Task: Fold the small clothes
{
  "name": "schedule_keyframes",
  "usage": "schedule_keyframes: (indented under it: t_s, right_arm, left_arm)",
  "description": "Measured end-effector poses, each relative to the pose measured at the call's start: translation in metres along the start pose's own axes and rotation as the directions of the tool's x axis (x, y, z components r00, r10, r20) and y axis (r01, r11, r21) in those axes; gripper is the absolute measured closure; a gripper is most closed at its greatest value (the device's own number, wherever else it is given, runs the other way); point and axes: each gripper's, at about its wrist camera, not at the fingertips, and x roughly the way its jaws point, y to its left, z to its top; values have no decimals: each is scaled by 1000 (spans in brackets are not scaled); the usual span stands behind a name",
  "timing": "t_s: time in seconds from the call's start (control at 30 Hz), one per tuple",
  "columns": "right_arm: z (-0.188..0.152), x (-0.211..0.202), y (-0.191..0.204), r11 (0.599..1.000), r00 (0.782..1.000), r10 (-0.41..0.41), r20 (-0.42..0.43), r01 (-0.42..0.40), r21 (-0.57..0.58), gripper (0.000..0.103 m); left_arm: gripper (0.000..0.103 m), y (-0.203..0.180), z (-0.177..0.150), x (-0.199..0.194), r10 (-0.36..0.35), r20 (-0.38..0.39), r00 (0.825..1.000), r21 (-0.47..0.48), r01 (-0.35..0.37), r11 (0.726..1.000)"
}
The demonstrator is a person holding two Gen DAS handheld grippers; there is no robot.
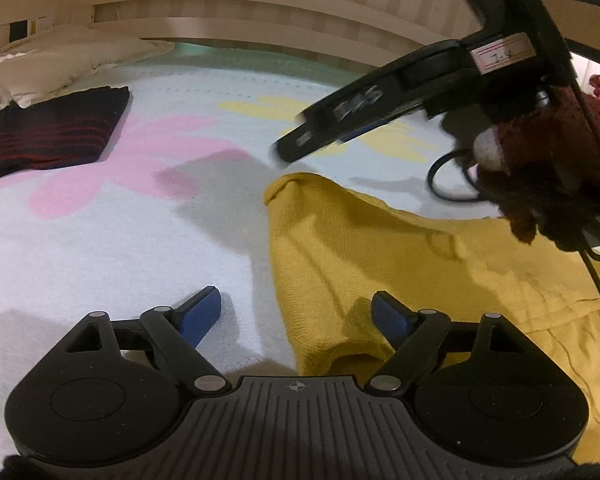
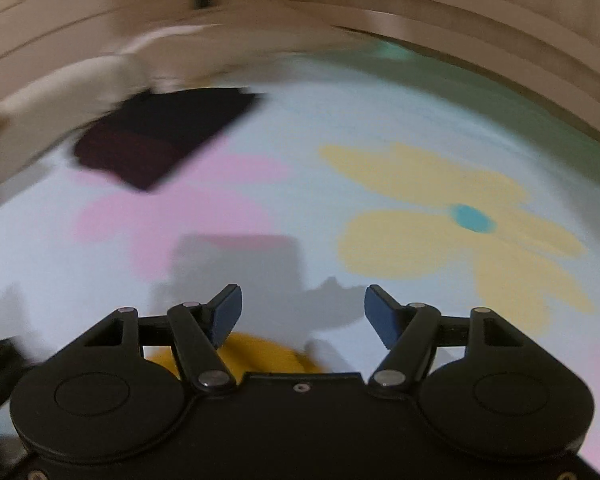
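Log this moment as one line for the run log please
left hand-held gripper: open, low at yellow garment edge | right hand-held gripper: open, empty, above bedspread | dark striped garment: folded near pillow

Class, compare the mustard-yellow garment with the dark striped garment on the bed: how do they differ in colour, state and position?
The mustard-yellow garment is a plain single colour; the dark striped garment is black with red stripes. The yellow one lies rumpled and spread out, while the dark one is folded into a neat rectangle. The yellow one lies under the open left hand-held gripper; the dark one sits far off beside the pillow. Both rest on the flower-print blanket.
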Motion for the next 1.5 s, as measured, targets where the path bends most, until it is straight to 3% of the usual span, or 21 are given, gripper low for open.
schedule_keyframes:
  t_s: [0.07,0.2,0.37,0.47,0.53,0.67,0.77,0.97,1.07,1.17,1.23,1.3,1.4,1.5]
  right_arm:
    - [2,9,22,995,999,32,-42,-36,-93,31]
    - [-8,42,38,968,986,-104,-130,70,-243,33]
    - [-2,44,-11,962,958,-272,-87,272,-11,33]
    - [-6,18,-38,964,976,-215,-15,215,157,33]
    - [-13,0,-46,964,984,-175,17,168,206,33]
    - [-37,-43,-58,964,992,-119,45,104,246,32]
    - [-52,-74,-71,959,994,-100,30,88,270,31]
    - [-107,-125,-101,922,985,-166,-35,168,349,27]
    - [-139,-133,-114,897,974,-202,-104,226,380,27]
    - [-166,-134,-125,876,951,-268,-154,307,372,24]
    - [-183,-131,-135,850,931,-306,-199,361,382,22]
    - [-197,-136,-145,837,938,-312,-153,347,424,18]
    - [-197,-135,-153,842,939,-311,-145,343,415,18]
    - [-202,-138,-160,821,943,-304,-135,331,465,18]
  left_arm:
    - [21,0,0,0,-3,3,1000,-5,3,1000]
    - [21,1,-1,0,-4,5,1000,-6,4,1000]
    - [21,2,-1,1,-6,5,1000,-7,6,1000]
    - [21,2,-1,1,-6,5,1000,-7,6,1000]
    - [21,1,0,0,-4,4,1000,-5,4,1000]
    - [21,-4,5,1,16,-18,1000,27,-15,1000]
    - [21,-11,18,3,50,-78,996,71,-44,996]
    - [21,-24,49,-2,90,-42,995,86,-86,993]
    - [21,-28,53,12,105,-84,991,73,-99,992]
    - [18,-23,42,32,157,-185,970,76,-145,987]
    - [15,-17,32,30,139,-135,981,75,-130,989]
    - [14,-15,29,29,132,-119,984,100,-120,988]
    - [14,-11,31,30,126,-122,984,76,-117,990]
    - [14,-13,31,25,124,-129,984,77,-115,990]
